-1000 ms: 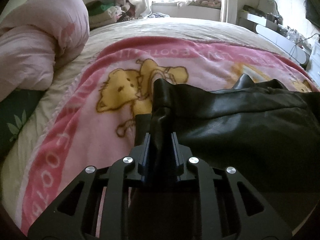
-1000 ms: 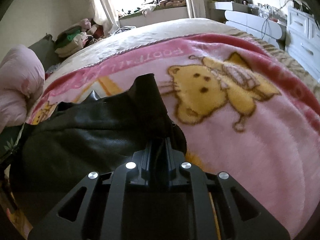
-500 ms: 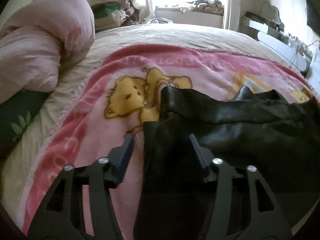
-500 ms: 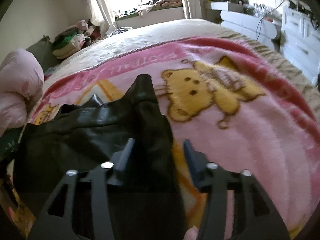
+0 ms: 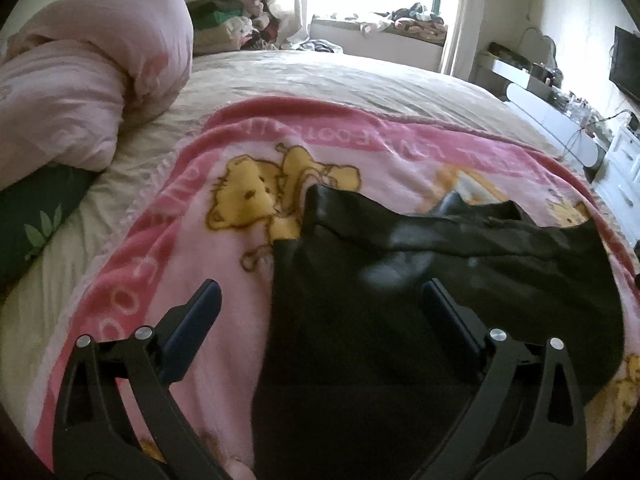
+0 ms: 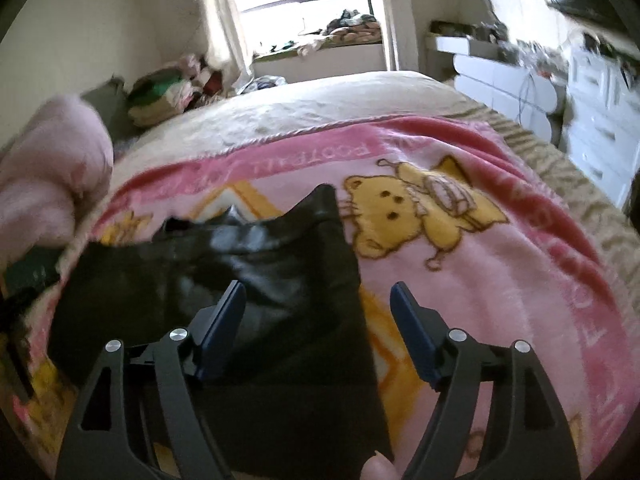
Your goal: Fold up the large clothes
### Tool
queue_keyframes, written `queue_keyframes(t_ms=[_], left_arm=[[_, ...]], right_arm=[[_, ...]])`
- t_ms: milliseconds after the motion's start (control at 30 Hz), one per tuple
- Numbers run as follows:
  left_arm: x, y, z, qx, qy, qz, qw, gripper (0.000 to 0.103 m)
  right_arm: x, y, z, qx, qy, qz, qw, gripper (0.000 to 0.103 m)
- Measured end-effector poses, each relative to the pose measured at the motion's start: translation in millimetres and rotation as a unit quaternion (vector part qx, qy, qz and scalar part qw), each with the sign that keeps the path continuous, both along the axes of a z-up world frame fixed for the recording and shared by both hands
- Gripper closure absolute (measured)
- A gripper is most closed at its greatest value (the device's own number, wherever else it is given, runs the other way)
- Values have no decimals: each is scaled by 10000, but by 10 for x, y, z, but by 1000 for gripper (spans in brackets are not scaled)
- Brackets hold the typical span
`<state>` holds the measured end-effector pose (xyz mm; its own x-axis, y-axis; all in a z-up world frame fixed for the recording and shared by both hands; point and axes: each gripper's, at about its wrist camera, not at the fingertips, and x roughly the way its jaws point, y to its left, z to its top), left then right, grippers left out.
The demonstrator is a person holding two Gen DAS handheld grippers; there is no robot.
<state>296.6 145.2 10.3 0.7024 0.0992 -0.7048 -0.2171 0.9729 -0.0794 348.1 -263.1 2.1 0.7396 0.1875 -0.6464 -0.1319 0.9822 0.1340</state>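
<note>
A black leather-like garment point(image 5: 400, 280) lies folded on a pink bear-print blanket point(image 5: 168, 264) on the bed. It also shows in the right wrist view point(image 6: 272, 280). My left gripper point(image 5: 320, 296) is open and empty, raised above the garment's left edge. My right gripper point(image 6: 318, 296) is open and empty, above the garment's right edge, with the blanket point(image 6: 500, 280) under its right finger.
A rolled pink duvet point(image 5: 80, 64) lies at the left of the bed, with a green pillow point(image 5: 36, 216) below it. A clothes pile point(image 5: 228, 24) sits by the window. White drawers point(image 6: 592, 120) stand to the right of the bed.
Both grippers were shut on the garment's edges a second ago. They have opened, let the garment drop onto the blanket, and pulled up and back.
</note>
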Motion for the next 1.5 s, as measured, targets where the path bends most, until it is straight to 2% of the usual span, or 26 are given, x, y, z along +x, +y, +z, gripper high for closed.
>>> queue_keyframes(t_ms=[100, 267, 333, 400, 433, 533, 567, 633, 667, 700, 800, 1067, 1133, 1267, 1400, 1433, 1500], left_arm=[[-80, -56, 64, -101, 10, -90, 9999, 9], [-205, -170, 163, -164, -47, -245, 9996, 9], [-272, -239, 194, -155, -77, -342, 9993, 9], [-345, -300, 203, -119, -94, -449, 9989, 9], [-388, -338, 189, -130, -90, -544, 9984, 9], [-448, -443, 120, -155, 45, -739, 9971, 10], [-482, -494, 90, -155, 72, -806, 9966, 12], [-542, -551, 34, -240, 122, -898, 9956, 33], [-571, -579, -11, -310, 185, -938, 9949, 49], [-605, -614, -80, -425, 286, -995, 9937, 58], [-680, -684, -235, -450, 492, -1082, 9919, 66], [-709, -764, -396, -447, 640, -1002, 9919, 64], [-686, -790, -446, -375, 738, -1027, 9913, 63], [-678, -787, -492, -375, 808, -1042, 9906, 62], [-675, -805, -521, -375, 863, -1054, 9900, 62], [-674, -810, -519, -343, 861, -1041, 9902, 61], [-681, -831, -503, -373, 842, -1070, 9900, 54]], right_arm=[[-105, 162, 25, -169, -73, 190, 9997, 30], [-299, 287, 90, 6, -184, 324, 9993, 31], [-376, 292, 138, 62, -253, 359, 9990, 46], [-443, 301, 178, 123, -277, 403, 9987, 54], [-469, 304, 192, 132, -283, 421, 9986, 57], [-558, 354, 196, 71, -305, 503, 9982, 59], [-578, 386, 176, 25, -267, 552, 9981, 60], [-608, 432, 127, -13, -193, 628, 9978, 60], [-620, 463, 100, -31, -161, 657, 9977, 60], [-630, 510, 58, -83, -116, 688, 9975, 60], [-644, 625, -36, -143, -5, 764, 9970, 60], [-725, 867, -184, -243, 44, 901, 9956, 60], [-685, 875, -269, -344, 174, 830, 9958, 59], [-566, 702, -530, -541, 720, 332, 9954, 58], [-530, 540, -689, -45, 1032, 227, 9944, 57], [-539, 552, -688, -71, 1006, 204, 9947, 57], [-557, 596, -676, -193, 962, 170, 9950, 56]])
